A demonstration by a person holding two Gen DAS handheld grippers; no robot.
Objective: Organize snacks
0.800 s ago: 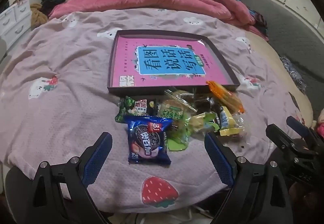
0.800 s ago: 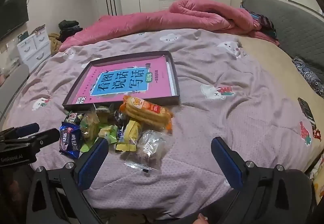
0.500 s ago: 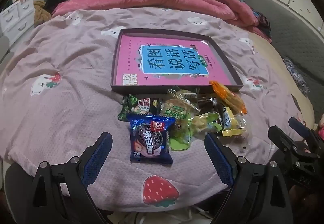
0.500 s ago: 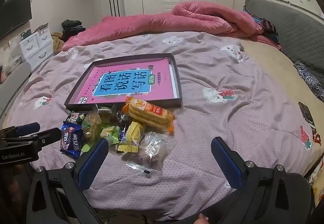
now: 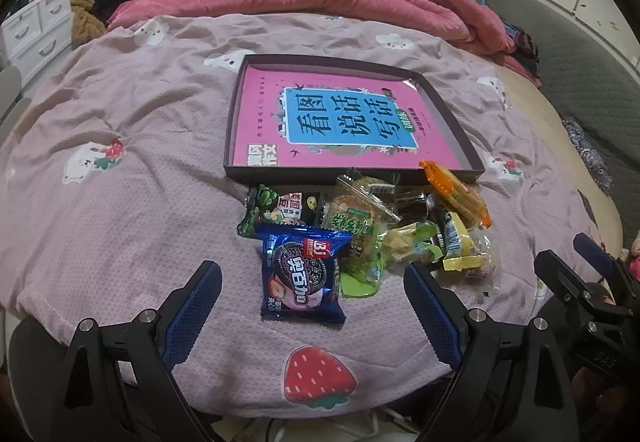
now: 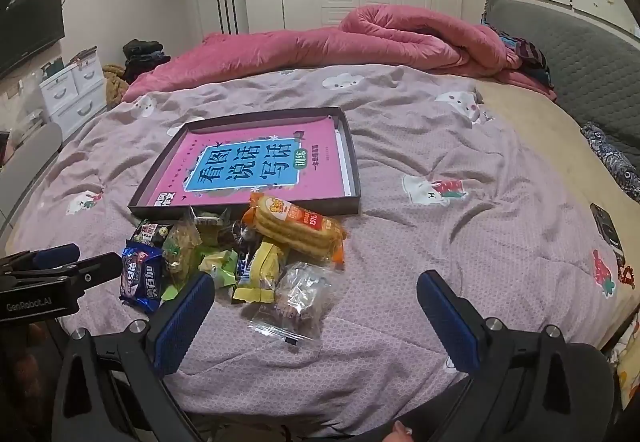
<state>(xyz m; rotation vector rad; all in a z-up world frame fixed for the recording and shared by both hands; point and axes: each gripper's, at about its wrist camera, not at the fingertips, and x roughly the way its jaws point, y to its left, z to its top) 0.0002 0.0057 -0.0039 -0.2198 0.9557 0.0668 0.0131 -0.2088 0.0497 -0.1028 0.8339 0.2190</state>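
Closer now, blue Oreo pack (image 5: pixel 301 278) lies between spread left jaws.

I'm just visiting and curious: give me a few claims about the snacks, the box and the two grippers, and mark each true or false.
1. The snack pile lies inside the shallow box. False: it lies on the bedspread, in front of the box.
2. The left gripper is open and empty. True.
3. The blue cookie pack is the snack nearest the left gripper. True.
4. The right gripper grips the orange cracker pack. False: it is open and holds nothing.
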